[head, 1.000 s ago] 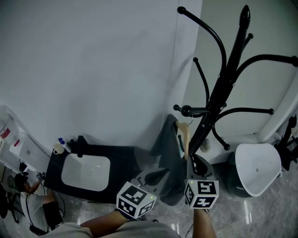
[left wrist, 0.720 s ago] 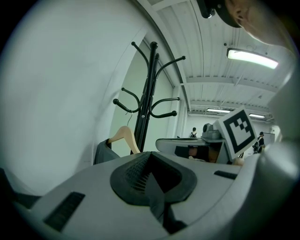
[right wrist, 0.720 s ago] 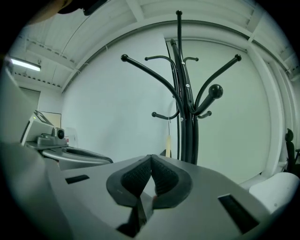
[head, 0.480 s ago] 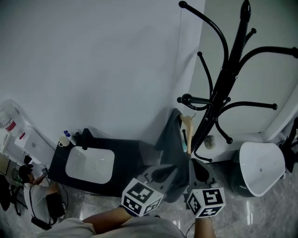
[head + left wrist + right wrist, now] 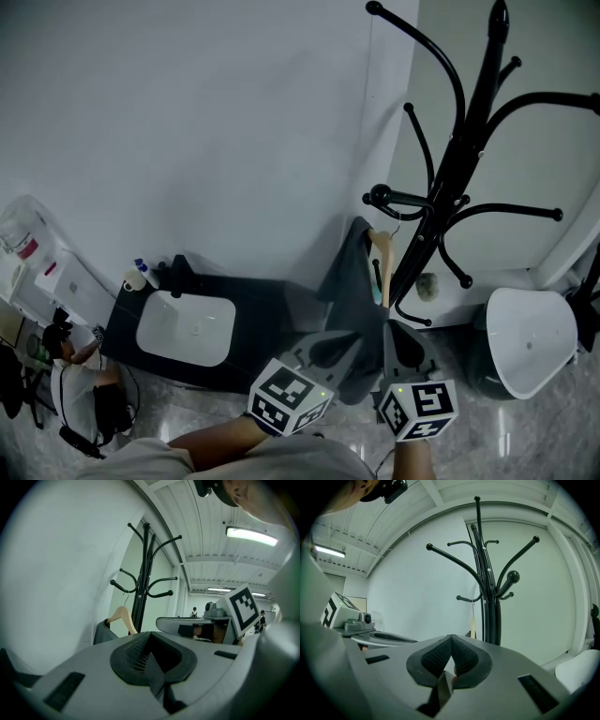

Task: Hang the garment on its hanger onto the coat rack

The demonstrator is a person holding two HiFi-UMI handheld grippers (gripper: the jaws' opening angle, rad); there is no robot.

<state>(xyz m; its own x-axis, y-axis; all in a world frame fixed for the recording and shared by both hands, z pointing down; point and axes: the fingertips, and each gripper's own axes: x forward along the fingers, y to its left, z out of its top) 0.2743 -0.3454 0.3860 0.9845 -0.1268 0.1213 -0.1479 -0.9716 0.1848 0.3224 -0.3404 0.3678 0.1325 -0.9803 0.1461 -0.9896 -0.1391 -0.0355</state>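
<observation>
Garment point(image 5: 349, 281) on its wooden hanger point(image 5: 379, 251) hangs from a low hook of the coat rack point(image 5: 461, 155), ahead of both grippers, with its long axis hanging down. Right gripper point(image 5: 403, 339) sits nearer the hanger, left gripper point(image 5: 330, 349) nearer the cloth. Both are closed on nothing and look clear of the garment.

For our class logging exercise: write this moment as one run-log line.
garment: on hanger, on rack | left gripper: shut, empty | right gripper: shut, empty
</observation>
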